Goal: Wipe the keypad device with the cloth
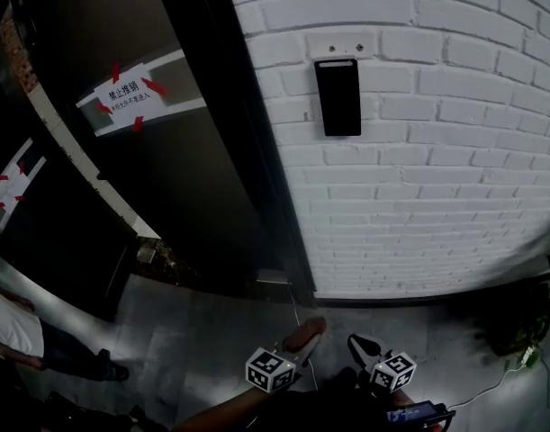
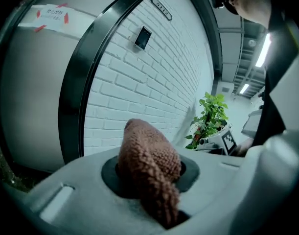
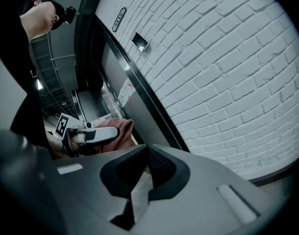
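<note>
The keypad device (image 1: 338, 97) is a black upright panel mounted on the white brick wall (image 1: 455, 178), high above both grippers. It also shows small and far off as the keypad device (image 2: 142, 37) and the keypad device (image 3: 139, 41). My left gripper (image 1: 302, 345) is low over the floor, shut on a brown knitted cloth (image 1: 303, 334). In the left gripper view the cloth (image 2: 149, 165) bulges out between the jaws. My right gripper (image 1: 360, 346) hangs beside it on the right, jaws together and empty. The right gripper view shows the left gripper (image 3: 93, 135) and the cloth (image 3: 121, 131).
A dark curved door frame (image 1: 256, 169) borders the wall on the left, with a notice (image 1: 126, 97) stuck on by red tape. A potted plant (image 2: 210, 116) stands right of the wall. A person (image 1: 22, 340) stands at the far left. A cable (image 1: 500, 381) lies on the grey floor.
</note>
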A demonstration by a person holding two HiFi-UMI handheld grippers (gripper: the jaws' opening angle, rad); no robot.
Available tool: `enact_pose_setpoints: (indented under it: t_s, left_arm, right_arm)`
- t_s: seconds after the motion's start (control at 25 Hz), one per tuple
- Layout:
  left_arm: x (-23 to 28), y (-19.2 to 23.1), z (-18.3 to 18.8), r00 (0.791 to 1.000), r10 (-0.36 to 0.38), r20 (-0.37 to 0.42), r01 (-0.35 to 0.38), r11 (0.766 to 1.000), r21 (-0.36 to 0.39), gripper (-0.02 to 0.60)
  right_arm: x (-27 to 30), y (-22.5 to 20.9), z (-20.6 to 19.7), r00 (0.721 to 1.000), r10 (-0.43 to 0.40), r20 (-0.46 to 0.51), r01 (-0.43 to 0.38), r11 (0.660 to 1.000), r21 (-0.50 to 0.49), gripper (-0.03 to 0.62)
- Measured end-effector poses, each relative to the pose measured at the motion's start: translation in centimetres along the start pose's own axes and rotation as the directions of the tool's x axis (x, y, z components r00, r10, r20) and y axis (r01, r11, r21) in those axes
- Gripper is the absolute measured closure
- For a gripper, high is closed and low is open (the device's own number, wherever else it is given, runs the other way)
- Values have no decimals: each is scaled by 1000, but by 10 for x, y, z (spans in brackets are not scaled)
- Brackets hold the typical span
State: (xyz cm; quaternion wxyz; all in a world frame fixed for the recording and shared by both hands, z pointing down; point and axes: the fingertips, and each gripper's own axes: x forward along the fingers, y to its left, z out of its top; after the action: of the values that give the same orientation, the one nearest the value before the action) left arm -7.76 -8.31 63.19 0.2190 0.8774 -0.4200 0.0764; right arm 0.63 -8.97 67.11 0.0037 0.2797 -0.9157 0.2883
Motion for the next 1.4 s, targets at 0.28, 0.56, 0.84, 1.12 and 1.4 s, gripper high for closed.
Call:
enact_pose_setpoints:
  t_s: [0.28,0.56,0.84,1.12,1.4]
  left_arm:
    - [-63,0,-25,999,-9,45,9,1000,6,522]
    - [-115,-22,-46,995,-78,63,75,996,58,522]
    - [-136,-40,-63,985,-157,65,152,985,75,522]
    - [-147,-49,-76,984,-173,37,170,982,79,522]
    - [-144,-52,-73,987,-150,54,146,986,82,522]
  right_arm:
    - [-4,57,-19,1000,-12,20,13,998,-55,592]
    - [-19,125,-55,998,-48,-36,40,979,-198,592]
    - [-35,158,-82,994,-103,-21,96,970,-225,592]
    - [-40,168,-87,995,-97,1,95,970,-225,592]
    - [-39,172,-80,998,-56,-1,54,966,-253,592]
